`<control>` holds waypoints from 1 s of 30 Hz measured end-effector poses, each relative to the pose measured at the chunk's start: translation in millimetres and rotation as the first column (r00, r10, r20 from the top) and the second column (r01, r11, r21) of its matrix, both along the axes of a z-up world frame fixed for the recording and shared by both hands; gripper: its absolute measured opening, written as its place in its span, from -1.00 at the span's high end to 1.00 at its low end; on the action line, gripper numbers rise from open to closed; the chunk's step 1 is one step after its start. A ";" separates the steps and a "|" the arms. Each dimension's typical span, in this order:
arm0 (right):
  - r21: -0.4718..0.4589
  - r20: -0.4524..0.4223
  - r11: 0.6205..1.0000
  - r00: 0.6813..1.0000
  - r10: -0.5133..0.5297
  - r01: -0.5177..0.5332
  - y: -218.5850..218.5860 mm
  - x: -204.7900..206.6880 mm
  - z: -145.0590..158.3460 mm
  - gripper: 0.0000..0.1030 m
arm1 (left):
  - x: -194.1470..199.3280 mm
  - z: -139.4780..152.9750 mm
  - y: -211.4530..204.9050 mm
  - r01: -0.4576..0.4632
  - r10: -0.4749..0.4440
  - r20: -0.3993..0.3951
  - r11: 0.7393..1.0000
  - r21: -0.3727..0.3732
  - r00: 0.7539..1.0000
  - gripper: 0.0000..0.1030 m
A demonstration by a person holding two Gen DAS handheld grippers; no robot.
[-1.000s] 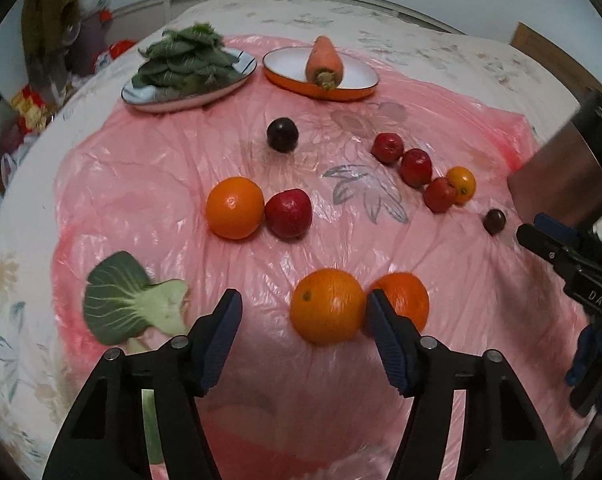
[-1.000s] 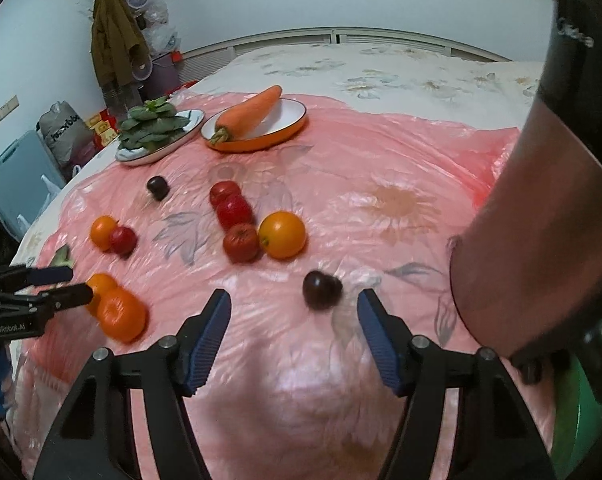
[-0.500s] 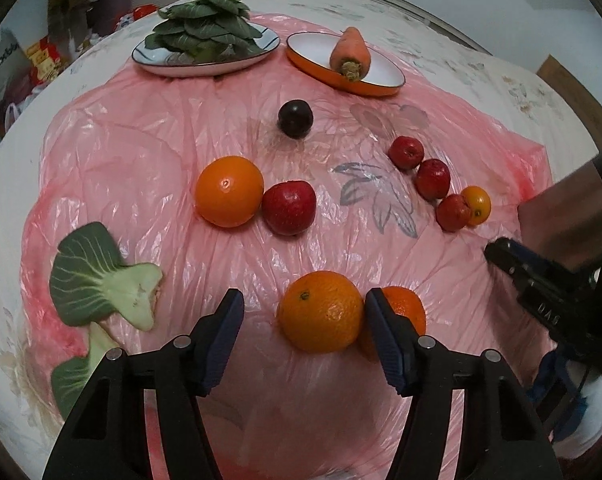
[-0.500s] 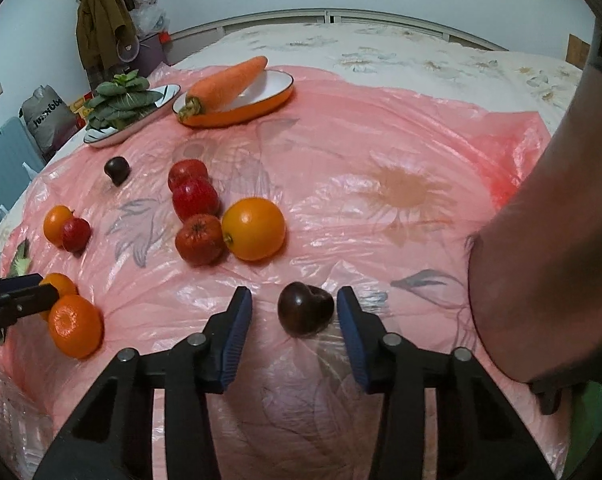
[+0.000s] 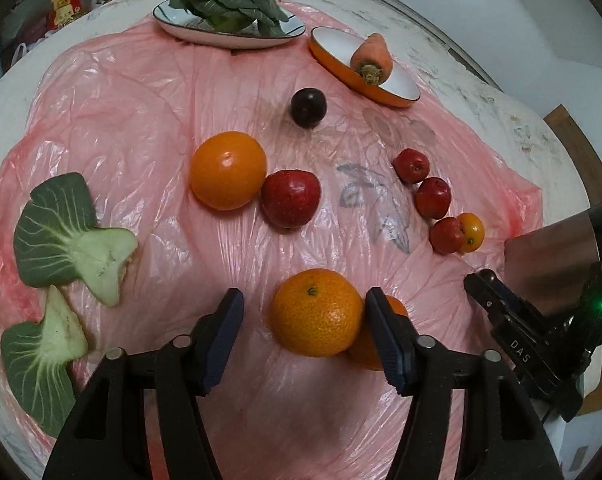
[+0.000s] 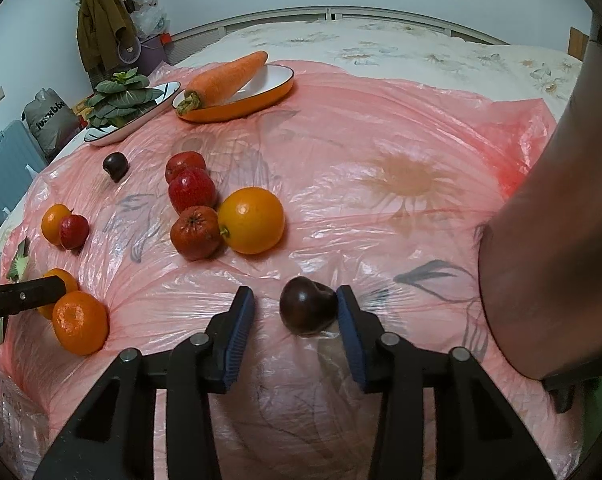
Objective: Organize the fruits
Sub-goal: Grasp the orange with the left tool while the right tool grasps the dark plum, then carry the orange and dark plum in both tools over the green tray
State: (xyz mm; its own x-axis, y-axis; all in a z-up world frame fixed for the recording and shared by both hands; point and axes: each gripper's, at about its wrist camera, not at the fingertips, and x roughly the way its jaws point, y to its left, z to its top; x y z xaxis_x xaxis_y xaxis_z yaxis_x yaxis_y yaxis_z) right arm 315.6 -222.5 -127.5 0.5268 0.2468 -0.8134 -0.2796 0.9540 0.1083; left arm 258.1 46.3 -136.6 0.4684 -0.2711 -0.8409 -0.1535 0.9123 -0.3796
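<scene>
On a pink plastic sheet (image 5: 141,128) spread over a bed, two hand-held grippers reach down toward fruit. The left gripper (image 5: 303,316) is closing around a mandarin (image 5: 316,312) lying on the sheet; its right finger touches the fruit, while a gap remains at the left finger, so it is not yet clamped. A second mandarin (image 5: 397,306) sits just behind that right finger. The right gripper (image 6: 295,312) is closing on a dark plum (image 6: 307,310), which rests on the sheet; one finger touches it, the other stands apart.

Beyond the mandarin lie an orange (image 5: 228,170) touching a red apple (image 5: 291,198), and to their right a curved row of three small red fruits (image 5: 433,197) ending in a small orange one (image 5: 472,232). Left of the mandarin lie two bok choy pieces (image 5: 67,232). Farther off sits another dark plum (image 5: 308,107). Farthest are a plate of greens (image 5: 229,28) and an orange dish (image 5: 405,88) holding a carrot (image 5: 371,58).
</scene>
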 end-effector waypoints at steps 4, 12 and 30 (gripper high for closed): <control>0.009 0.009 1.000 1.000 0.003 -0.003 -0.2 -1.2 1.8 0.82 | -8.9 7.3 -9.4 0.046 -0.050 0.055 0.997 0.065 0.997 0.24; 0.029 0.021 1.000 1.000 0.010 -0.011 -3.7 -5.8 7.5 0.82 | -20.8 21.1 -15.1 0.052 -0.072 0.140 0.988 0.146 0.988 0.27; 0.062 0.075 0.998 0.997 0.014 -0.019 -20.8 -60.3 50.4 0.82 | -58.9 59.5 4.2 0.013 -0.040 0.202 0.991 0.135 0.979 0.31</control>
